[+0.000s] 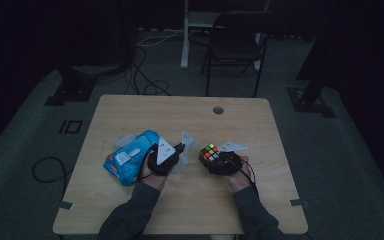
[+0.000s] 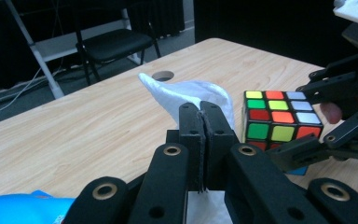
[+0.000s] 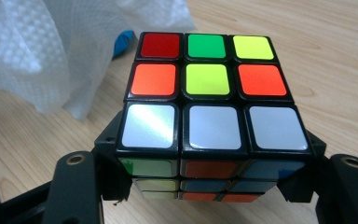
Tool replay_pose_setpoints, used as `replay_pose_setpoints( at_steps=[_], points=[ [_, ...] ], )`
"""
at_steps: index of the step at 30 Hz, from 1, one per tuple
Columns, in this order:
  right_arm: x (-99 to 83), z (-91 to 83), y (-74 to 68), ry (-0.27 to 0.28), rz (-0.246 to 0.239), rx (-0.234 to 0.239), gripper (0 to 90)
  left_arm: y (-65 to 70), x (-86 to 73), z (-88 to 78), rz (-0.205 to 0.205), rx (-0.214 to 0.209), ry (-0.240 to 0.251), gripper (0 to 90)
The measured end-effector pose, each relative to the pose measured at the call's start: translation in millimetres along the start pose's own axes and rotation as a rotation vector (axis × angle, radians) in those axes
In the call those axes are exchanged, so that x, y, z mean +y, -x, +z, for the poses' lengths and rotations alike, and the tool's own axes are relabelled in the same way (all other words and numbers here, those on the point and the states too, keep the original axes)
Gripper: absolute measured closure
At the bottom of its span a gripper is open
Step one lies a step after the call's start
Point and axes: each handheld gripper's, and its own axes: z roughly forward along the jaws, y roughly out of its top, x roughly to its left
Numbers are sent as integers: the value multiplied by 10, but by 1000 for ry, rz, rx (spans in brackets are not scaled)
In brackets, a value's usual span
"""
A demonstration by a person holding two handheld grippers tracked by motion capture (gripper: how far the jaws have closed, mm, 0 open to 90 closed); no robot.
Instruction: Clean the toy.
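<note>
My left gripper (image 1: 176,151) is shut on a white wipe (image 1: 187,145), and the sheet sticks up beyond the closed jaws near the table's middle. In the left gripper view, the pinched wipe (image 2: 186,93) rises past the gripper's (image 2: 204,122) tips. To its right my right gripper (image 1: 216,159) is shut on a scrambled puzzle cube (image 1: 209,153), gripping it by two opposite sides. The cube (image 3: 207,107) sits between the jaws of the right gripper (image 3: 209,156), its top face showing red, green, yellow, orange and white stickers. The cube (image 2: 277,116) also appears beside the wipe.
A blue pack of wipes (image 1: 129,159) lies on the wooden table (image 1: 180,210) just left of my left hand. A round cable hole (image 1: 218,110) is near the table's far edge. A black chair (image 1: 235,42) and floor cables (image 1: 147,75) are beyond the table.
</note>
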Motion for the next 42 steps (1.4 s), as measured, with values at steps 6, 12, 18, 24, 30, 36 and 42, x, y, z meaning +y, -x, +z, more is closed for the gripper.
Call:
replay_pose_setpoints(
  at_steps=[6,12,18,24,30,36,42],
  points=[
    [-94,-37,61,-1,-2,-11,346,-31,-53,-3,8,-3,-25,890],
    [-154,-53,106,-5,5,-21,345,-72,-120,-16,4,2,-47,890],
    [-203,-57,135,-11,7,-24,345,-86,-190,-16,5,3,-72,890],
    [-228,-35,150,-22,8,-28,345,-78,-274,26,18,-9,-116,889],
    [-252,-6,151,-33,-6,-38,345,-81,-365,77,18,-6,-154,888],
    [-263,20,140,-42,-16,-46,345,-61,-452,105,12,-13,-183,884],
    [-279,44,143,-50,-13,-48,345,-37,-527,141,9,-18,-207,880]
  ],
)
